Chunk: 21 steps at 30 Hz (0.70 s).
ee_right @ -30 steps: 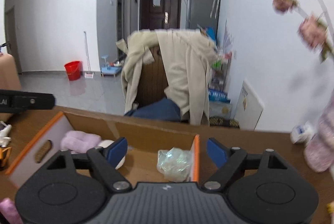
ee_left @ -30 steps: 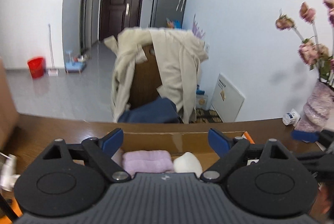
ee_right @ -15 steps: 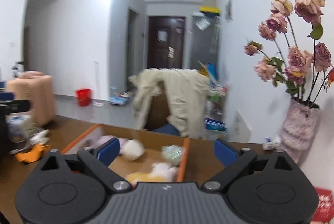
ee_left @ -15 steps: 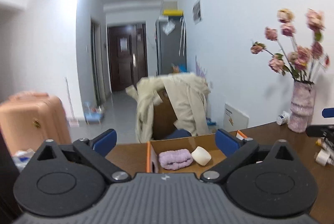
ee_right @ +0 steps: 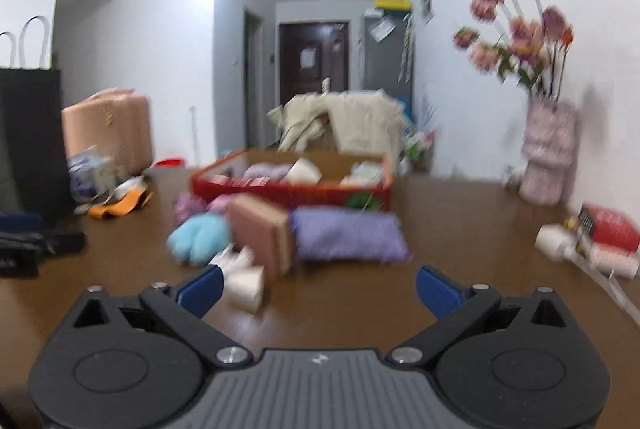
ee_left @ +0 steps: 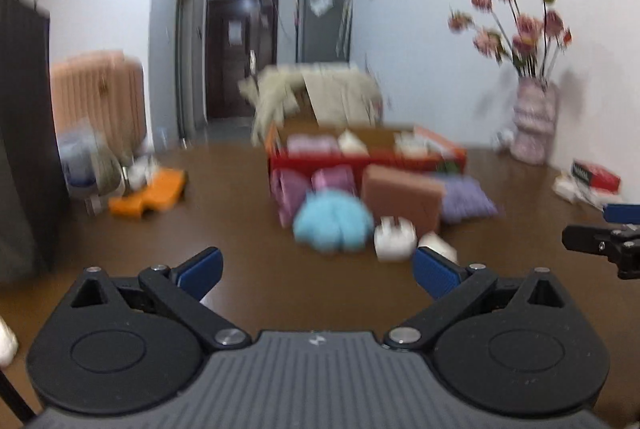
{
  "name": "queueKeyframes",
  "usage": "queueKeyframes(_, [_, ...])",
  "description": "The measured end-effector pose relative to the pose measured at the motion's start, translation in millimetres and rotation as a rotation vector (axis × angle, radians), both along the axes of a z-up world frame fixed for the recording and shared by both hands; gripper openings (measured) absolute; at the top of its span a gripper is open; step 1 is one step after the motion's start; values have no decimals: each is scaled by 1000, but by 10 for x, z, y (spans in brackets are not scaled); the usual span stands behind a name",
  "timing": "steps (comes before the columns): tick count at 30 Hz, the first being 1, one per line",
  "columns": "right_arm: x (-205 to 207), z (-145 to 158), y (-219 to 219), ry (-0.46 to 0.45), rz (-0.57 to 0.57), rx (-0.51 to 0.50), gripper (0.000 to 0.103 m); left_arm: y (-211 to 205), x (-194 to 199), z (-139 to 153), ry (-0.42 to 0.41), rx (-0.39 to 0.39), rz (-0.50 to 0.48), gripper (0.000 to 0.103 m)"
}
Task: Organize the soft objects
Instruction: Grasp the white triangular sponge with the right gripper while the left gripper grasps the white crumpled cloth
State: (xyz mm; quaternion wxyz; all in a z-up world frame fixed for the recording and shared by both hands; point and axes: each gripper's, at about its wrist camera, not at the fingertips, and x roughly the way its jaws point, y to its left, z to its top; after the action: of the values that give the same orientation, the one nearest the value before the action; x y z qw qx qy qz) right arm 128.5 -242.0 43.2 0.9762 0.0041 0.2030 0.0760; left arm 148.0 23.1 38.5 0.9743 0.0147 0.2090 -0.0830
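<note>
Hovering over the brown table (ee_left: 248,229), the left hand-held gripper (ee_left: 316,267) stands wide with nothing between its blue pads, and the right hand-held gripper (ee_right: 318,289) is spread just as wide and empty. The soft things lie ahead of both, heaped on the near side of the red cardboard box (ee_left: 320,161): a fluffy sky-blue plush (ee_left: 332,223), a pink block-shaped sponge (ee_left: 402,199), a lilac cushion (ee_right: 346,235) with a pebbled cover, and small white pieces (ee_left: 394,239) nearest the left tool's right pad. From the right camera a white piece (ee_right: 246,283) sits just beside the left pad. Inside the box rest a purple rolled towel (ee_right: 266,171) and a pale rounded lump (ee_right: 304,169).

A second ago both cameras looked straight down into the box from just above it; both tools have since pulled well back, so the whole box and the heap before it show, blurred. The jaws have widened too. Right of the box stands a knobbly pink vase (ee_right: 548,157) of dried roses.
</note>
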Motion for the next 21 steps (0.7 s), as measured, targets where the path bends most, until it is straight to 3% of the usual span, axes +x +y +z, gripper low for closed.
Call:
queueKeyframes(7, [209,-156,196,61,78,18,96,-44,123,-36,-2,1,0,103])
queueKeyframes(12, [729,-291,417,119,111,-47,86,-84,297,-100,36,7,31,103])
queueKeyframes(16, [1124,-385,577,148,170,-42,78,-86,433,-123,56,-18,35,103])
queueKeyframes(19, [1378,-476,666,206,182,-47,56,-132,554,-131,72,-23,29,103])
queueKeyframes(21, [1424,-500,634,210,177,-35,31,-194,644,-124,89,-28,6,102])
